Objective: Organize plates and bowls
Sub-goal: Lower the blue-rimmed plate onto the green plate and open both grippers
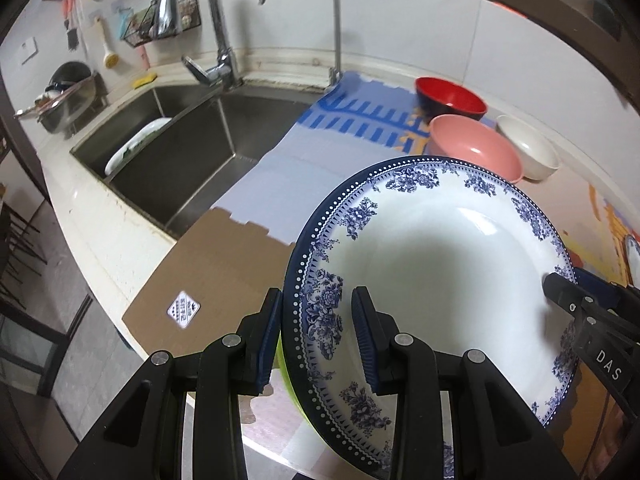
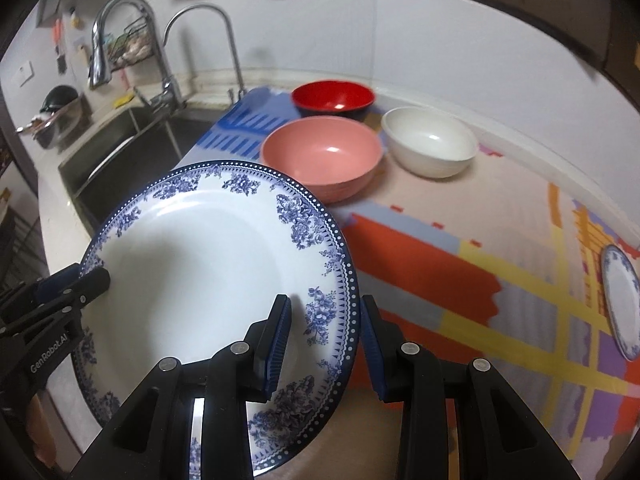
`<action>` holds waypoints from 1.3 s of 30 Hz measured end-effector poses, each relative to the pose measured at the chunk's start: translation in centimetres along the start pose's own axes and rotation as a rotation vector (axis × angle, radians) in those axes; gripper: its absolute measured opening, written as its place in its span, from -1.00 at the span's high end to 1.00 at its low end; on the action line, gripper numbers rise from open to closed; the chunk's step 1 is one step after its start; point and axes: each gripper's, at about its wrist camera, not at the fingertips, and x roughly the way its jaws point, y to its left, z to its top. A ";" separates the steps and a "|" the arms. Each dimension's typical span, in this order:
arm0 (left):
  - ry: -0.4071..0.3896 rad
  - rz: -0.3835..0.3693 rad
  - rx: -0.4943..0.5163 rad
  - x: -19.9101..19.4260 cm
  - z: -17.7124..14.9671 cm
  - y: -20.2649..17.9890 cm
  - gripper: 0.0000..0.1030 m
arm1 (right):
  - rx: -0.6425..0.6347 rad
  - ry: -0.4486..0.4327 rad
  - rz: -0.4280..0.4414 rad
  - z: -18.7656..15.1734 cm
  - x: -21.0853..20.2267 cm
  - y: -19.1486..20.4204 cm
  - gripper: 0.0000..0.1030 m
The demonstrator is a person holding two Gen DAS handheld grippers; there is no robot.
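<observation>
A deep white plate with a blue floral rim (image 1: 432,280) (image 2: 192,280) hangs tilted above the counter, held from both sides. My left gripper (image 1: 318,304) is shut on its left rim, one pad behind the rim and one on the face. My right gripper (image 2: 325,308) is shut on the opposite rim in the same way. Each gripper shows in the other's view, the right gripper (image 1: 560,288) and the left gripper (image 2: 96,280). A red bowl (image 2: 332,98), a pink bowl (image 2: 320,156) and a white bowl (image 2: 430,144) stand at the back. A second blue-rimmed plate (image 2: 620,300) lies at far right.
A steel double sink (image 1: 180,152) with two faucets lies to the left and holds a white dish (image 1: 136,144). A flat cardboard sheet (image 1: 216,280) covers the counter's near left. Coloured foam mats (image 2: 480,280) cover the counter. A sliver of something green (image 1: 285,364) shows under the held plate.
</observation>
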 end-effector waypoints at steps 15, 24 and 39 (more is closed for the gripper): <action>0.065 0.038 0.007 3.3 -0.4 0.5 0.32 | -0.013 0.100 0.027 -0.6 4.6 0.9 0.29; 0.095 0.048 0.006 4.1 -0.4 0.4 0.31 | -0.033 0.131 0.023 -0.9 5.7 1.3 0.26; 0.127 0.052 0.005 4.8 -0.4 0.2 0.27 | -0.049 0.129 0.028 -0.8 5.9 1.6 0.17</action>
